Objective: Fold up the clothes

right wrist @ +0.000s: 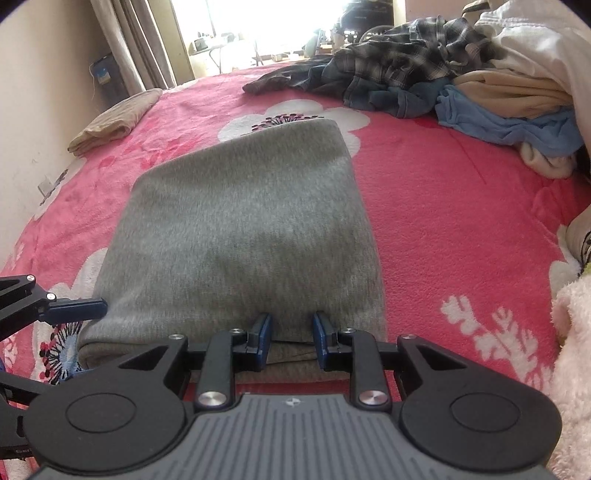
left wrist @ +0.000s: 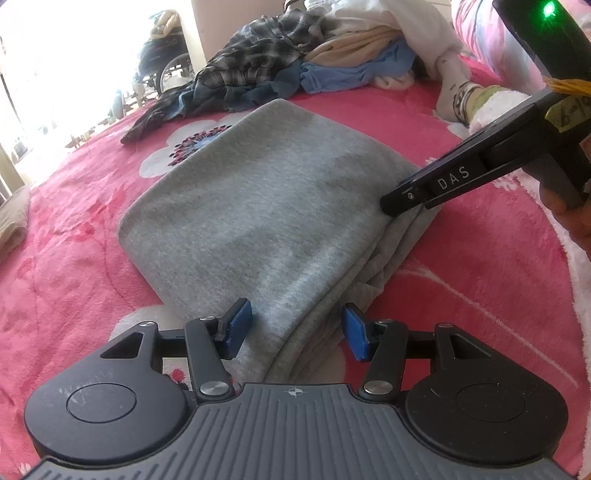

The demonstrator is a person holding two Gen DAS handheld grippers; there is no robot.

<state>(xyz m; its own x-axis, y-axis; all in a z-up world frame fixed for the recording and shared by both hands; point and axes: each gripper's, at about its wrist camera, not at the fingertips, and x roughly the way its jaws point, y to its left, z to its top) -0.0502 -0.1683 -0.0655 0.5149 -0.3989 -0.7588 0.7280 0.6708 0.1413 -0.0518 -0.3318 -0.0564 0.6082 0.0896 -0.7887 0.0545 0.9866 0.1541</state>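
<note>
Nearest to the camera in the left wrist view, the left gripper [left wrist: 297, 330] stands about half open over the near corner of the grey garment [left wrist: 266, 206]. Its blue pads are on either side of the folded edge and do not press it. In the right wrist view the right gripper [right wrist: 291, 341] is narrower, with the near edge of the same garment [right wrist: 243, 236] between its pads. I cannot tell if the pads really pinch the cloth or only stand beside it.

The garment lies folded on the pink flowered bed [right wrist: 461, 229], in the middle of both frames, well apart from the pile of unfolded clothes [right wrist: 443, 77] at the upper right. A beige folded piece [right wrist: 114, 123] lies at the upper left.

I judge that one fold is finished and both grippers are at the near edge. The next move probably calls for a firm hold on all layers at both near corners, then carrying them evenly toward the far edge.

In the right wrist view the long axis runs from bottom to top of the frame, with the narrow far end pointing toward the bright window [right wrist: 266, 22].
</note>
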